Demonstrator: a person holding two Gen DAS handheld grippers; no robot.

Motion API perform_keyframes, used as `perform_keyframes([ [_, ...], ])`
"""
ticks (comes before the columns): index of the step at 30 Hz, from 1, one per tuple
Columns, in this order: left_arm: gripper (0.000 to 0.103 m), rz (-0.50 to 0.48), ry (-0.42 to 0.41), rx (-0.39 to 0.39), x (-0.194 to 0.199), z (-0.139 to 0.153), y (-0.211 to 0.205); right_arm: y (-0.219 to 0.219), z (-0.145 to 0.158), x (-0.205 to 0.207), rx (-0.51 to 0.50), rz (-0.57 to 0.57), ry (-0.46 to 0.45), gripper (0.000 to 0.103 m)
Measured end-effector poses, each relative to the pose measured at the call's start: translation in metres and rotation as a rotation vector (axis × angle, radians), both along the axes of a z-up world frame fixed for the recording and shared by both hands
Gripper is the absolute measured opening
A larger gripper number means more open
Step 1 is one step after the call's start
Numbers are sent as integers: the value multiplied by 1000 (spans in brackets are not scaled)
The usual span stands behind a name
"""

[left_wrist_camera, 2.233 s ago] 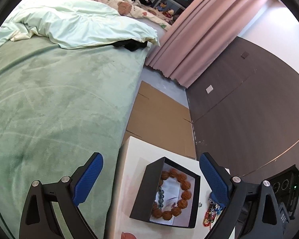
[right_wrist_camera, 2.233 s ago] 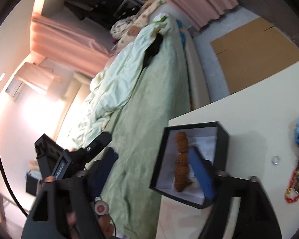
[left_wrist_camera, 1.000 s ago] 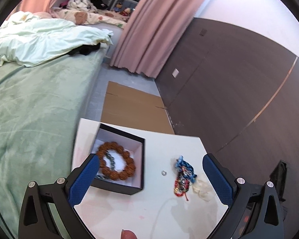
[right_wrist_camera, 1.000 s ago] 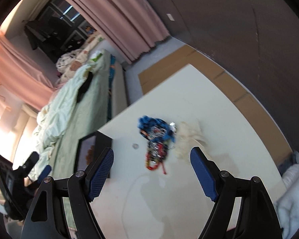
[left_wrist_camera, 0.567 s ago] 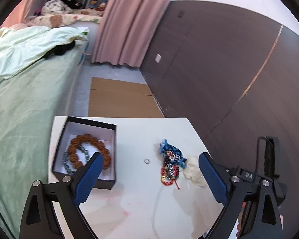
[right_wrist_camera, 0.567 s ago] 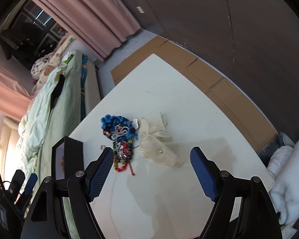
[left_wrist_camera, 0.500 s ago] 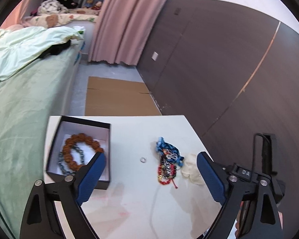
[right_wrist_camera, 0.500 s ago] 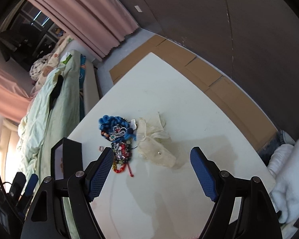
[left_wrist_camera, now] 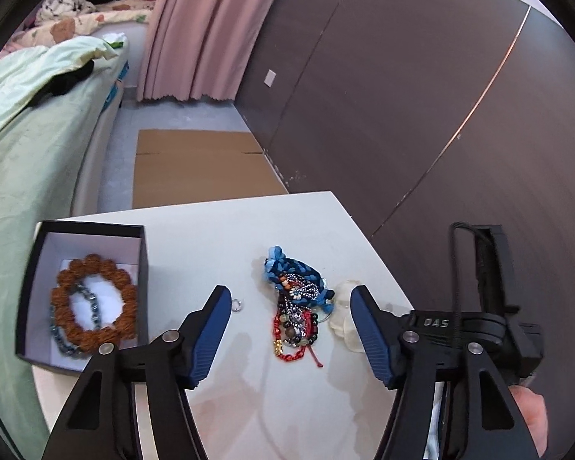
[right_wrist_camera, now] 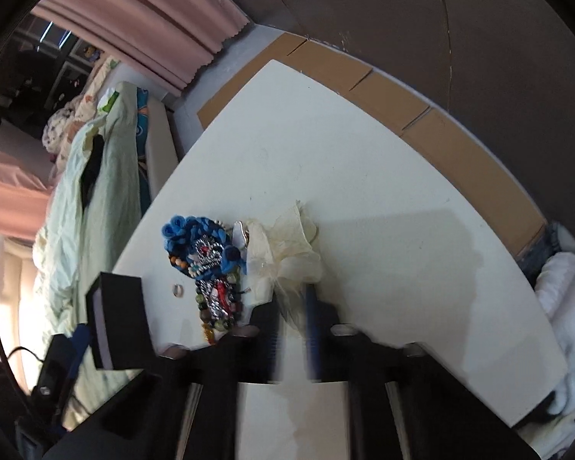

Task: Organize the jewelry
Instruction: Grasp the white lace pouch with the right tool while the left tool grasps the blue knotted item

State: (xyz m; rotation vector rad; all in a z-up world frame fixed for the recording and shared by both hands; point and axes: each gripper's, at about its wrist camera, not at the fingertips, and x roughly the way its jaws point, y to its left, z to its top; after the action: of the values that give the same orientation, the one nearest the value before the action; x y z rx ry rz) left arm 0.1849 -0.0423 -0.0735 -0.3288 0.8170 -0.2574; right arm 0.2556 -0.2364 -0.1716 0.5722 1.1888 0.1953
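Dark brown panelled wall (left_wrist_camera: 383, 88), pink curtain (left_wrist_camera: 199, 27), green-covered bed (left_wrist_camera: 23, 161), flattened cardboard (left_wrist_camera: 199, 168) on grey floor.

On the white tabletop (left_wrist_camera: 218, 237) an open black square box (left_wrist_camera: 23, 287) with a white lining sits at the corner nearest the bed. Inside it lies a bracelet of large knobbly brown wooden beads (left_wrist_camera: 92, 303), flat and round, with a strand of smaller grey-blue beads (left_wrist_camera: 59, 339) crossing it and trailing past its edge. A small silver ring (left_wrist_camera: 237, 305) lies alone on the bare surface between the box and a tangled heap of jewelry (left_wrist_camera: 295, 306) (blue braided cord at the far end, silver chains and mixed beads in the middle, red beads nearest). A crumpled cream sheer pouch (right_wrist_camera: 287, 253) touches the heap's outer side.
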Motion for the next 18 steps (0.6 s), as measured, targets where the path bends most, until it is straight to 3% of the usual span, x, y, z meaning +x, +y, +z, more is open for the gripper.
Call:
perform_keyframes([
  [7,59,-13,38,-12,25,-18,-6,-8,30,-1,54,-13,-115,4],
  [18,46,-5,127,-29,65,-54,-18,-9,45,13,130,-24,-145,4],
])
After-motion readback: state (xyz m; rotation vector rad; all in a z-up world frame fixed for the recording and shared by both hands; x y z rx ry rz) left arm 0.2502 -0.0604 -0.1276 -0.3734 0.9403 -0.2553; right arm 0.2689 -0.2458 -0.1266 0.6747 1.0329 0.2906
